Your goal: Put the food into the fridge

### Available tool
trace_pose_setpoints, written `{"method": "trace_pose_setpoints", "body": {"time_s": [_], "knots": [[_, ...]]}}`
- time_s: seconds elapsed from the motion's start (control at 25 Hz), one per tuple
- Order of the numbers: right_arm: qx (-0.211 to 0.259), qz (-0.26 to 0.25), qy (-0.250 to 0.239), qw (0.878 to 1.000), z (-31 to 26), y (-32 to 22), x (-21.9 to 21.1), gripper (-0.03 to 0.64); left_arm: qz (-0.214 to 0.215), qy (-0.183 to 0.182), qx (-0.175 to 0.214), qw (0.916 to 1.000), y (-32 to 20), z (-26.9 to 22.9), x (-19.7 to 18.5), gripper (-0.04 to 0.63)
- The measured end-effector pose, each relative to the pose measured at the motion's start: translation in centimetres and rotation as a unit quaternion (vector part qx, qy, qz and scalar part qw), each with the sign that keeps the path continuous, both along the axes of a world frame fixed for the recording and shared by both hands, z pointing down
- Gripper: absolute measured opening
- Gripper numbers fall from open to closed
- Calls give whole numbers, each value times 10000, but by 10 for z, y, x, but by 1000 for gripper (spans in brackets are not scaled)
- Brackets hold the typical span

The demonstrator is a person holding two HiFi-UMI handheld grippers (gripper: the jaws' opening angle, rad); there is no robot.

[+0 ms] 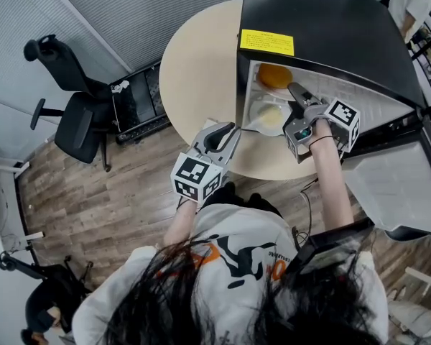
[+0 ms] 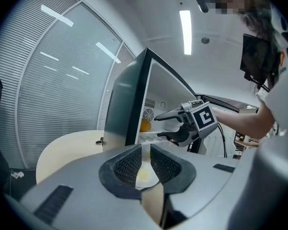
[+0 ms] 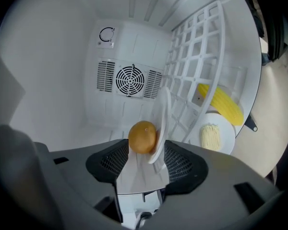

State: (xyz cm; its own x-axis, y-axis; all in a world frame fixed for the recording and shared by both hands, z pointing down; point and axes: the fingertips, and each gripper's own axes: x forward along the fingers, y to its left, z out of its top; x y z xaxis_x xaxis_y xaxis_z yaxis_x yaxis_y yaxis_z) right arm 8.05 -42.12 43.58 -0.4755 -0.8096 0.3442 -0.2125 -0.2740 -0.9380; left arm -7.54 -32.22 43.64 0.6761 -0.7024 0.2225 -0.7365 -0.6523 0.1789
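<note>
A black mini fridge stands open on the round table. My right gripper reaches inside it. In the right gripper view its jaws stand open on either side of a white plate, which carries an orange; the pads do not press on the plate. Beyond the white wire shelf lie a second plate of pale yellow food and a corn cob. My left gripper hangs in front of the fridge, jaws nearly together and nothing in them.
The beige round table bears the fridge, whose door swings out to the right. A yellow label sits on the fridge's top. A black office chair stands at the left on the wooden floor.
</note>
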Motion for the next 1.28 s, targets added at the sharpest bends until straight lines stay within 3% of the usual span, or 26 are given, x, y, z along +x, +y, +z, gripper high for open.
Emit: {"method": "trace_pose_setpoints", "body": {"time_s": [0.44, 0.92, 1.04, 1.28], "knots": [[-330, 6, -372, 9988, 16, 18, -9, 225, 26, 17, -68, 10000, -2, 1, -3, 64], [-163, 221, -379, 9989, 24, 38, -7, 225, 217, 27, -84, 9997, 6, 8, -5, 64], [-110, 217, -46, 9997, 29, 51, -6, 225, 329, 38, -81, 9994, 7, 8, -4, 64], [389, 97, 1257, 9913, 33, 77, -9, 224, 628, 32, -97, 9980, 9, 9, 2, 64]]}}
